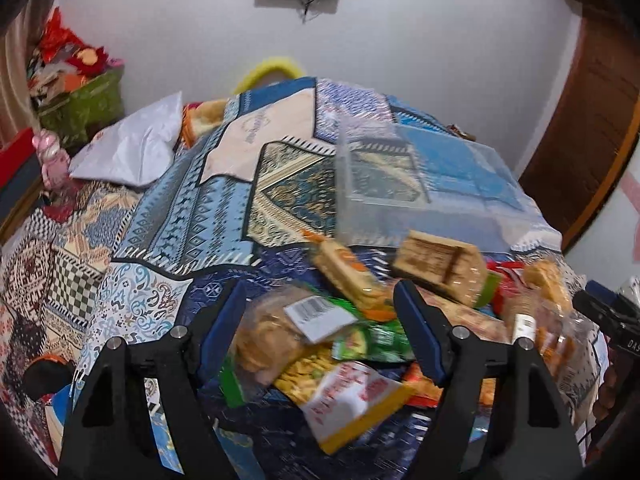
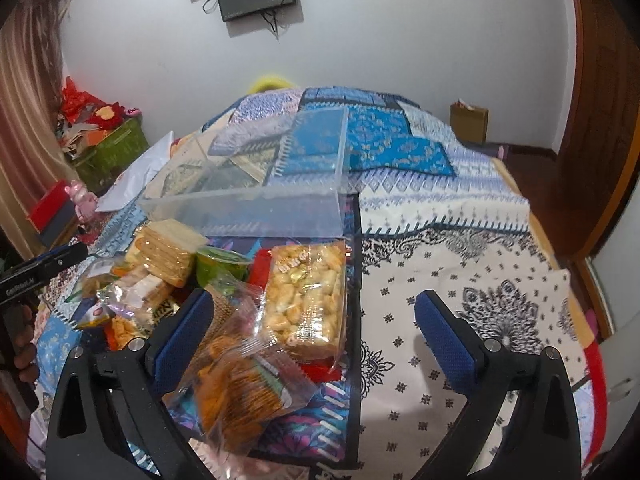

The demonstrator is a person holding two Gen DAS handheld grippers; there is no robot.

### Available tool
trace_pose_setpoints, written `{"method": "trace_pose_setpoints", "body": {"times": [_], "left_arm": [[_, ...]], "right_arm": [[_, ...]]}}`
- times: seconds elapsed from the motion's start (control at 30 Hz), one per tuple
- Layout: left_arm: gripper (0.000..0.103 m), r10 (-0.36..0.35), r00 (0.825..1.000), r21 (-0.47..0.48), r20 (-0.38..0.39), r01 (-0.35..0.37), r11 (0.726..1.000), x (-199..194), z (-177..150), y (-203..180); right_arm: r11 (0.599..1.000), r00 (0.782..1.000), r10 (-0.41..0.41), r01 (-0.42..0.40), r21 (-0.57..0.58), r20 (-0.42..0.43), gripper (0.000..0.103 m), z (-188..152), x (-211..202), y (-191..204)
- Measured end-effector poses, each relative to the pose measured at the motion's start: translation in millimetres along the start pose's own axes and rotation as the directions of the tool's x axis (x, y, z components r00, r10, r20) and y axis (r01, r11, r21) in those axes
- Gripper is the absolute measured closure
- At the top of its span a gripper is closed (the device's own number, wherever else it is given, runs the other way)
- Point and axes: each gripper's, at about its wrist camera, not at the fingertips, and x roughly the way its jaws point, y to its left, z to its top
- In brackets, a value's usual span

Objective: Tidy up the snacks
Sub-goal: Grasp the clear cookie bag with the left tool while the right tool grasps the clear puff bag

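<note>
Both claws are released, jaws spread wide. The left gripper [image 1: 320,332] hovers over the snack pile [image 1: 360,320], and the right gripper [image 2: 316,332] sits at the pile's right edge, above a clear puffed-snack packet [image 2: 306,300]. Just beyond the pile stands the clear plastic box [image 2: 256,200], all on the patchwork bedspread [image 2: 440,208].

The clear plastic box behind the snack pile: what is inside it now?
The clear plastic box holds no snacks: through its walls only the patterned bedspread shows. The snack packets lie heaped before it. Its near bottom edge is hidden by them.
</note>
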Motion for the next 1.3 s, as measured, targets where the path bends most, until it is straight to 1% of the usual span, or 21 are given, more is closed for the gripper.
{"method": "trace_pose_setpoints", "body": {"times": [0.07, 0.13, 0.27, 0.33, 0.4, 0.5, 0.6, 0.73, 0.8, 0.83, 0.87, 0.93, 0.97, 1.0, 1.03, 1.2, 1.3], "left_arm": [[0.027, 0.014, 1.000, -0.003, -0.025, -0.014, 1.000, 10, 1, 7], [0.027, 0.019, 0.998, -0.006, -0.061, -0.019, 1.000, 19, -1, 13], [0.026, 0.015, 0.992, -0.021, -0.127, -0.017, 1.000, 39, -8, 24], [0.026, 0.000, 0.991, -0.038, -0.131, -0.005, 0.999, 43, -11, 28], [0.025, 0.000, 0.992, -0.026, -0.129, -0.003, 1.000, 45, -11, 26], [0.016, -0.019, 0.989, -0.013, -0.145, 0.017, 1.000, 52, -13, 23], [0.012, -0.025, 0.987, -0.015, -0.157, 0.023, 1.000, 60, -14, 23], [0.009, -0.046, 0.981, -0.028, -0.187, 0.042, 0.999, 70, -15, 27], [0.009, -0.057, 0.979, -0.042, -0.198, 0.050, 0.998, 74, -15, 30], [0.010, -0.063, 0.978, -0.050, -0.201, 0.054, 0.997, 74, -15, 31], [0.011, -0.065, 0.978, -0.051, -0.198, 0.056, 0.997, 73, -15, 32], [0.018, -0.062, 0.979, -0.041, -0.192, 0.055, 0.998, 69, -17, 31], [0.020, -0.062, 0.980, -0.038, -0.191, 0.055, 0.998, 67, -18, 31], [0.024, -0.064, 0.980, -0.042, -0.190, 0.057, 0.997, 64, -20, 32], [0.029, -0.070, 0.979, -0.049, -0.193, 0.061, 0.997, 61, -21, 34], [0.039, -0.082, 0.973, -0.080, -0.216, 0.066, 0.995, 47, -24, 39], [0.041, -0.069, 0.974, -0.066, -0.215, 0.056, 0.996, 38, -27, 36]], "right_arm": [[1.000, 1.000, 0.017, -0.017, 0.013, -0.020, 0.009, 0, 5, -2], [1.000, 0.999, 0.023, -0.023, 0.022, -0.031, 0.011, -1, 10, -4], [0.999, 0.998, 0.041, -0.039, 0.036, -0.056, 0.012, -4, 20, -8], [0.998, 0.997, 0.049, -0.046, 0.042, -0.068, 0.013, -4, 23, -9], [0.997, 0.995, 0.063, -0.059, 0.053, -0.076, 0.013, -5, 26, -10], [0.994, 0.993, 0.088, -0.082, 0.071, -0.084, 0.014, -4, 30, -11], [0.993, 0.991, 0.101, -0.094, 0.075, -0.091, 0.016, -3, 32, -11], [0.992, 0.989, 0.112, -0.105, 0.067, -0.102, 0.020, -1, 36, -7], [0.992, 0.987, 0.117, -0.110, 0.067, -0.106, 0.028, 1, 38, -6], [0.990, 0.986, 0.126, -0.118, 0.070, -0.108, 0.038, 1, 40, -6], [0.990, 0.985, 0.129, -0.121, 0.074, -0.111, 0.042, 1, 40, -6], [0.990, 0.986, 0.125, -0.117, 0.074, -0.107, 0.044, 2, 40, -6], [0.991, 0.987, 0.120, -0.113, 0.071, -0.105, 0.049, 1, 39, -5], [0.992, 0.988, 0.113, -0.107, 0.066, -0.105, 0.051, 0, 39, -5], [0.992, 0.988, 0.112, -0.106, 0.065, -0.104, 0.054, 0, 39, -6], [0.993, 0.990, 0.105, -0.099, 0.064, -0.098, 0.054, -1, 35, -5], [0.994, 0.991, 0.099, -0.094, 0.062, -0.091, 0.055, -2, 32, -3]]}}
